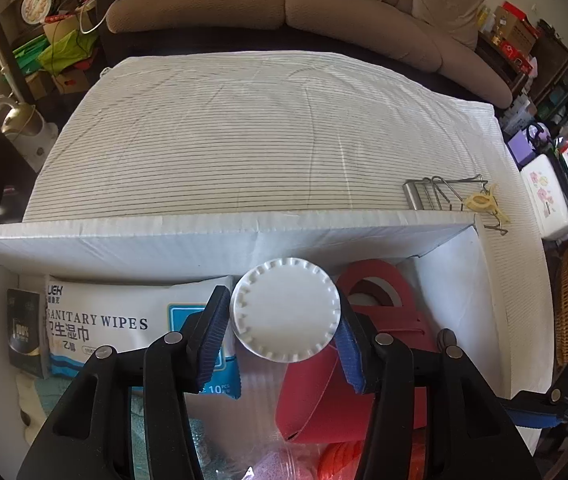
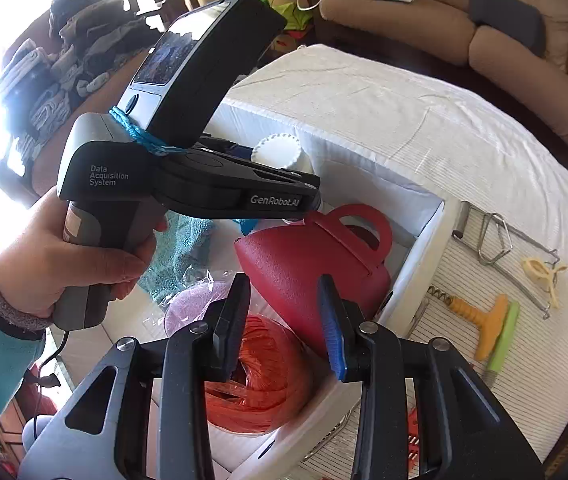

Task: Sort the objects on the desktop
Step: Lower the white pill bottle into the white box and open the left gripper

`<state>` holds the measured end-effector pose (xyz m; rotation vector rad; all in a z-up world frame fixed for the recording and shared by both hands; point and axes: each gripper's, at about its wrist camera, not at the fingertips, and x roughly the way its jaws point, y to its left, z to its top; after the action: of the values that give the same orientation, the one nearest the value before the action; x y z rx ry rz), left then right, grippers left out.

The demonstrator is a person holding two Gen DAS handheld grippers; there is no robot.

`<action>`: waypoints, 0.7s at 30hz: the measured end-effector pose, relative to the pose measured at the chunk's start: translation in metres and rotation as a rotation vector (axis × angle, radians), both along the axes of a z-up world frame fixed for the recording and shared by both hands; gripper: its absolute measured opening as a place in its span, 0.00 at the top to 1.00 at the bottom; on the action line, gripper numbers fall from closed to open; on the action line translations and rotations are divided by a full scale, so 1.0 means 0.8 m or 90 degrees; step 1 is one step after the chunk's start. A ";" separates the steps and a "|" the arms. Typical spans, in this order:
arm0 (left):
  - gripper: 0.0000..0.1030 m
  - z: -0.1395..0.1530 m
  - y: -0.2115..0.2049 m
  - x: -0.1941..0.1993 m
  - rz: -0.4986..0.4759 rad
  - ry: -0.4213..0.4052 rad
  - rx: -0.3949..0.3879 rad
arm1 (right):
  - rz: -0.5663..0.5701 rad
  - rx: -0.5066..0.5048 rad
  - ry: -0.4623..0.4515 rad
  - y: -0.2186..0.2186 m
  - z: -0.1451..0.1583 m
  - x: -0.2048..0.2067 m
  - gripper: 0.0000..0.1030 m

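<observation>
Your left gripper has its two blue-padded fingers pressed against opposite sides of a white container with a scalloped lid, pinching it just under the lid's rim and holding it above the inside of the white storage box. From the right wrist view you can see the same white lid poking out beyond the left tool's black body, over the far part of the box. Below the held container lie a pack of sanitary wipes, a dark sachet at the left wall, a red bag-shaped case, a teal towel, and a clear bag. Your right gripper is spread apart with nothing between its fingers; it hangs over the near end of the box, above an orange ball of twine and the red case, and you cannot tell whether either finger touches them. Outside the box on the striped cloth rest a wire rack, a pale yellow clip, an orange-handled corkscrew and a green-handled tool just beside it.
</observation>
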<state>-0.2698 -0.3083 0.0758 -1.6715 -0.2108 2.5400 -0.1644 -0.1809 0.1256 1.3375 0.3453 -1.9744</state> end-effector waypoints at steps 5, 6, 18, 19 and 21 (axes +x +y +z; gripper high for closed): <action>0.22 0.019 -0.008 0.012 0.012 0.016 0.040 | 0.002 0.017 0.006 -0.006 -0.007 0.003 0.68; 0.22 0.026 -0.012 0.016 0.016 0.022 0.048 | 0.000 0.014 0.004 -0.006 -0.008 0.003 0.68; 0.10 0.068 -0.082 0.125 0.057 0.044 0.035 | -0.031 0.017 0.007 -0.016 0.001 0.018 0.48; 0.09 0.067 -0.085 0.135 0.059 0.041 0.031 | -0.033 0.020 0.008 -0.017 0.001 0.020 0.44; 0.09 0.062 -0.089 0.156 0.061 0.033 0.022 | -0.040 0.023 0.005 -0.019 -0.001 0.023 0.38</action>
<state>-0.1454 -0.3798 0.1253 -1.6185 -0.3359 2.6280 -0.1457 -0.1958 0.1249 1.3787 0.3480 -2.0343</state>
